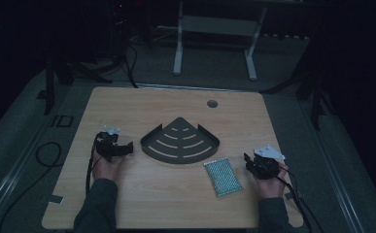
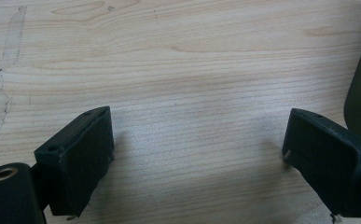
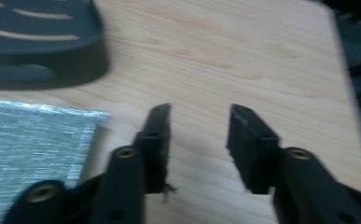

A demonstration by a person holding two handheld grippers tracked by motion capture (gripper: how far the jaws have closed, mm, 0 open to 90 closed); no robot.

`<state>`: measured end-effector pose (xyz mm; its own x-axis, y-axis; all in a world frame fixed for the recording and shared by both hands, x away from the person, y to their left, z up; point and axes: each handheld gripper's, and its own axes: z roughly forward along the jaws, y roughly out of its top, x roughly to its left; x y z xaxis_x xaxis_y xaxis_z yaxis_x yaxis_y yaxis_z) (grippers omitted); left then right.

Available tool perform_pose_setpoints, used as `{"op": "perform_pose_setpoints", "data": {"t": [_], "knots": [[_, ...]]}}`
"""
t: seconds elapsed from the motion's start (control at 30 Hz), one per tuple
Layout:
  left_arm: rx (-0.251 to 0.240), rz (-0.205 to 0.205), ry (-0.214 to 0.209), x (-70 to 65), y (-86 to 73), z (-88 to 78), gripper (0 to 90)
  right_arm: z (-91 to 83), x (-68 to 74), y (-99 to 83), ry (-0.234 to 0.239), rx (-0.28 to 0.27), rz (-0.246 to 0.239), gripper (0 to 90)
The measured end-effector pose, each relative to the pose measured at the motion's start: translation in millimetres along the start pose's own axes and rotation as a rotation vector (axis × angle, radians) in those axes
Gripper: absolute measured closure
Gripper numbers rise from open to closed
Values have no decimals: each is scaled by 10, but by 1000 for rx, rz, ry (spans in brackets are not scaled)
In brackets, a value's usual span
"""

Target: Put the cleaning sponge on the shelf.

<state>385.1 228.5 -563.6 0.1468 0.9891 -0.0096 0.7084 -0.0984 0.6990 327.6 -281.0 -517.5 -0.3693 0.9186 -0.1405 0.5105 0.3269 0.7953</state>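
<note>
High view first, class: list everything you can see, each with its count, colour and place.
Table: one, light wood, centre.
Corner shelf: one, dark, slotted, fan-shaped, mid-table.
Pad: one, silvery-green, textured, flat on the table right of the shelf.
Hole: one, round, near the table's far edge.
Stand: one, white legs, on the floor beyond the table.
Left gripper: one, black, jaws open over bare wood, left of the shelf.
Right gripper: one, black, jaws apart, empty, right of the pad.
Hands: two, at the near edge, dark sleeves.
</note>
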Motion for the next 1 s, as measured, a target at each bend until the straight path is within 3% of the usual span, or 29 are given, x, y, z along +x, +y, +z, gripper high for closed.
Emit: {"op": "perform_pose_setpoints", "data": {"t": [0.03, 0.2, 0.47, 0.77, 1.0], "knots": [[0, 0, 0, 0, 0, 0, 92, -15, 20, 19, 34, 16, 18, 737], [0, 0, 0, 0, 0, 0, 91, -32, 147, 54, 98, 45, -5, 895], [0, 0, 0, 0, 1, 0, 92, -72, 405, 63, 208, 65, -44, 899], [0, 0, 0, 0, 0, 0, 91, -107, 587, -32, 256, 111, -75, 899], [0, 0, 0, 0, 0, 0, 92, -39, 629, -100, 281, 167, -83, 900]]}}
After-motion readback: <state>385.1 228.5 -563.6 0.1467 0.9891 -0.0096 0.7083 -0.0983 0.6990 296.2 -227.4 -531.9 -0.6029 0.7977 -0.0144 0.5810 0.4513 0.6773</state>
